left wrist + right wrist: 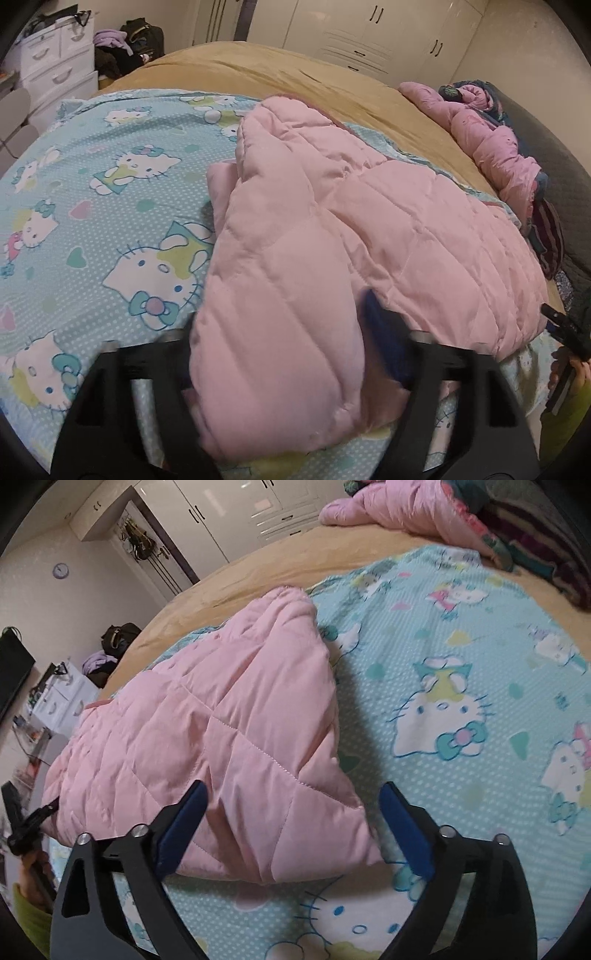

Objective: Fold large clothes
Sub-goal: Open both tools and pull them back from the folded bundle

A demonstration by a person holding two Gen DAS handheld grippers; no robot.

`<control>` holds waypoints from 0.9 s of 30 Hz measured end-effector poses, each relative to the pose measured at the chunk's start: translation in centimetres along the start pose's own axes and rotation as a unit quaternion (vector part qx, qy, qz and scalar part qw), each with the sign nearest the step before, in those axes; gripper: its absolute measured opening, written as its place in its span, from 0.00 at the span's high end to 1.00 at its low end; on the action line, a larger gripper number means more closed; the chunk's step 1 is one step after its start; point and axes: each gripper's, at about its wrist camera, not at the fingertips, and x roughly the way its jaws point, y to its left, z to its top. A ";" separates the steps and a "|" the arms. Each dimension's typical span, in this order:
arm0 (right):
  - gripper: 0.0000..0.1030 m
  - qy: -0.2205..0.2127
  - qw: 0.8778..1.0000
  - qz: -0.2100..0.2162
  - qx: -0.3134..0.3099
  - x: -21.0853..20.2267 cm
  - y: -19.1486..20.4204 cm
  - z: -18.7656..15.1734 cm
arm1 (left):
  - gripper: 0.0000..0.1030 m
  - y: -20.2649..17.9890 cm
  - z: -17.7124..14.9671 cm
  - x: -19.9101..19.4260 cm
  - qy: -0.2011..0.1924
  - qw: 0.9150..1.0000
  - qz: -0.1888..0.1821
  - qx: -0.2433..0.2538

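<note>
A pink quilted jacket (332, 229) lies folded on a light blue cartoon-cat sheet (110, 184) spread over the bed. My left gripper (280, 317) stands open with the jacket's near fold bulging between its fingers; only the right blue pad (373, 321) shows, and the left one is hidden behind the fabric. In the right wrist view, the jacket (221, 720) ends in a corner that lies between the wide-apart blue pads of my right gripper (293, 788), which is open. The right pad (402, 830) stands apart from the cloth.
A second pink jacket (487, 140) and dark clothes (550, 236) are heaped at the bed's far right side. A tan blanket (277, 74) covers the bed beyond the sheet. White drawers (55, 62) stand at the left and wardrobes (369, 33) behind. A hand (33, 871) holds the other gripper.
</note>
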 end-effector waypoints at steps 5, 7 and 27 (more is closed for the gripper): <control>0.06 -0.038 0.999 -0.010 -0.030 -3.0 1.1 0.0 | 0.09 -0.8 0.2 -3.0 -0.044 0.999 0.023 0.010; 0.06 -0.056 0.997 -0.006 -0.052 -4.4 2.1 -0.1 | 0.09 -1.5 0.1 -4.7 -0.065 0.997 0.028 0.017; 0.04 -0.140 0.976 0.091 -0.142 -13.1 10.6 -6.0 | 0.09 -9.0 -7.4 -15.2 -0.167 0.985 0.035 0.030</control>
